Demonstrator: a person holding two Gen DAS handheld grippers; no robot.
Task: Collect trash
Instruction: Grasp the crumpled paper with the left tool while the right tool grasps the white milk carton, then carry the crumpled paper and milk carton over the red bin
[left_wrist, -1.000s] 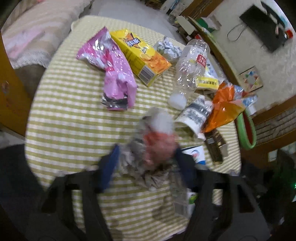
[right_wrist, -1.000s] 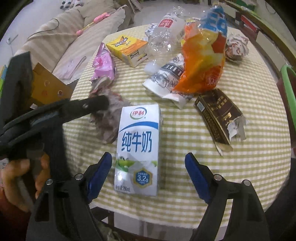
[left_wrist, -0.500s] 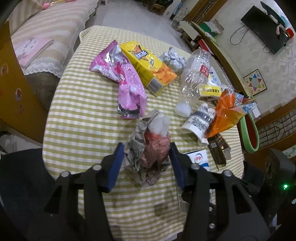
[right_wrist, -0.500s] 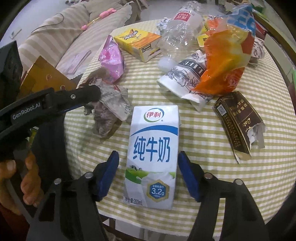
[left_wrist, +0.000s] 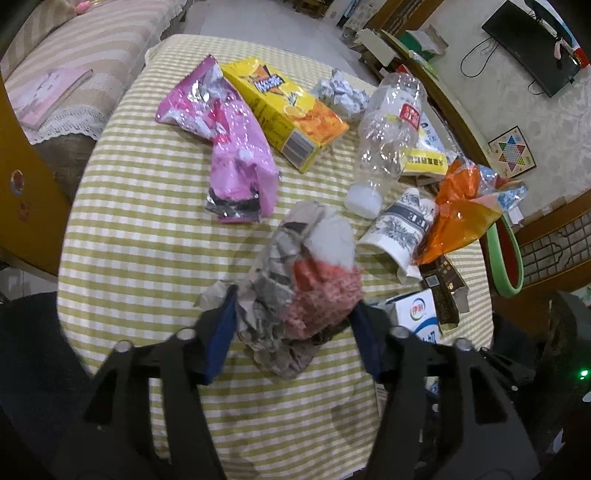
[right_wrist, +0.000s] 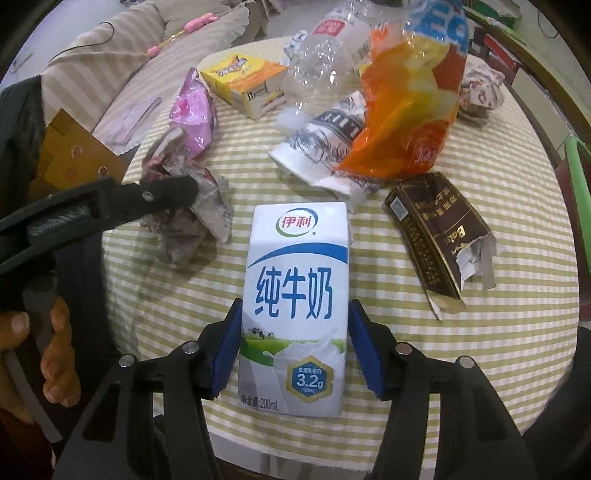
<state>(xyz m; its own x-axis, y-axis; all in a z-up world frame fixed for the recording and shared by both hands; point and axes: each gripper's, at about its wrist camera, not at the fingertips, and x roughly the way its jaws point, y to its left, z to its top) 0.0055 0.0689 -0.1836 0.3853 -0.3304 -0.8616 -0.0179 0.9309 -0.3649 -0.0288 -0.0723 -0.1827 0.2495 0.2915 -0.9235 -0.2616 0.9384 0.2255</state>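
A crumpled paper wad (left_wrist: 295, 295) is being held between the blue pads of the left gripper (left_wrist: 293, 332), whose jaws are partly closed and pressed into both its sides; it appears to be lifted just clear of the striped desk (left_wrist: 147, 221), probably so that it can be carried away while the other hand works. The right gripper (right_wrist: 293, 343) is being closed around the lower half of a white milk carton (right_wrist: 295, 295) lying flat near the desk's front edge. Its jaws are closing, and the pads are already touching the carton's two long sides, a grip across the narrow width that suits a stiff box. One piece is thus being taken in each hand, so fewer trips should be needed. Farther back, a pink wrapper (left_wrist: 229, 147), a yellow box (left_wrist: 284, 114), a clear bottle (left_wrist: 388, 136), a paper cup (left_wrist: 395, 236), an orange bag (left_wrist: 458, 214) and a brown packet (right_wrist: 432, 240) are still lying uncollected.
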